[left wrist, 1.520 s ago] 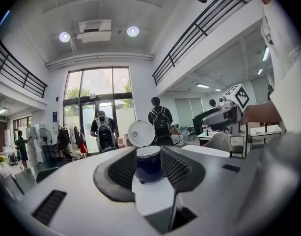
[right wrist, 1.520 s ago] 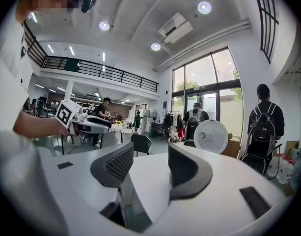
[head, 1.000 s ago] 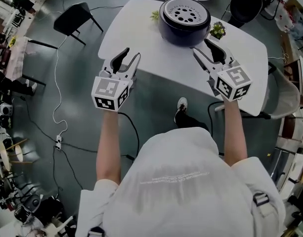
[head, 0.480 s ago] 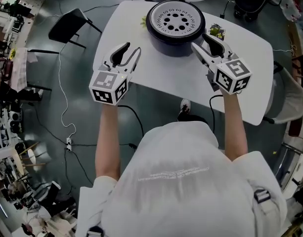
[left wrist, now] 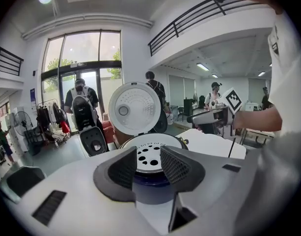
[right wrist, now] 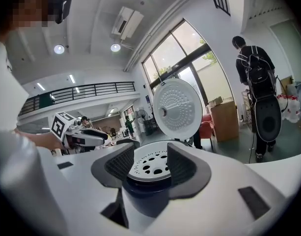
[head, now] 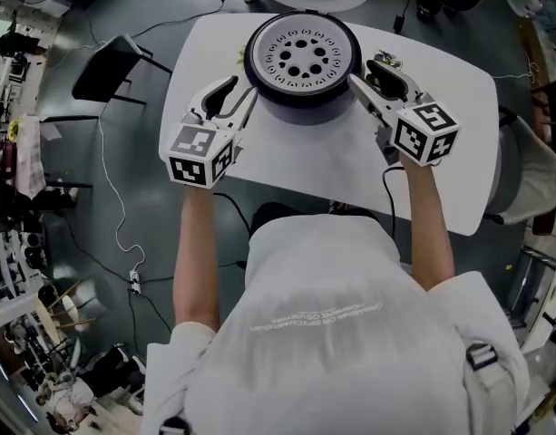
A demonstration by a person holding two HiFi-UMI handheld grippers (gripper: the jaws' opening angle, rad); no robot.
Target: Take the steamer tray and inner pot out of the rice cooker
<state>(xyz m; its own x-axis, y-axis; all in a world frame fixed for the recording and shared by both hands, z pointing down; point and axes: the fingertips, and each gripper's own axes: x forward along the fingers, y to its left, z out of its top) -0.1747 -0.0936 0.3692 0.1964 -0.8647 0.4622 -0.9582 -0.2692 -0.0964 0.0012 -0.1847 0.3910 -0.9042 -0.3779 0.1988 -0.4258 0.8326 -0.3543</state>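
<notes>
Flanking the rice cooker (head: 302, 98), left gripper (head: 238, 94) and right gripper (head: 365, 71) gape empty, right's jaws just narrowing.

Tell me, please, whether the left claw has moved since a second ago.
Yes. The left claw has advanced from the table's near edge toward the rice cooker and is now close beside its left wall.

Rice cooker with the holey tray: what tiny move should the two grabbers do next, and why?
Probably ease both grippers inward to the rim of the steamer tray. The lid is up, the tray sits in the rice cooker, and the left gripper and right gripper flank it, open and holding nothing; the right jaws have just been closing slightly.
</notes>
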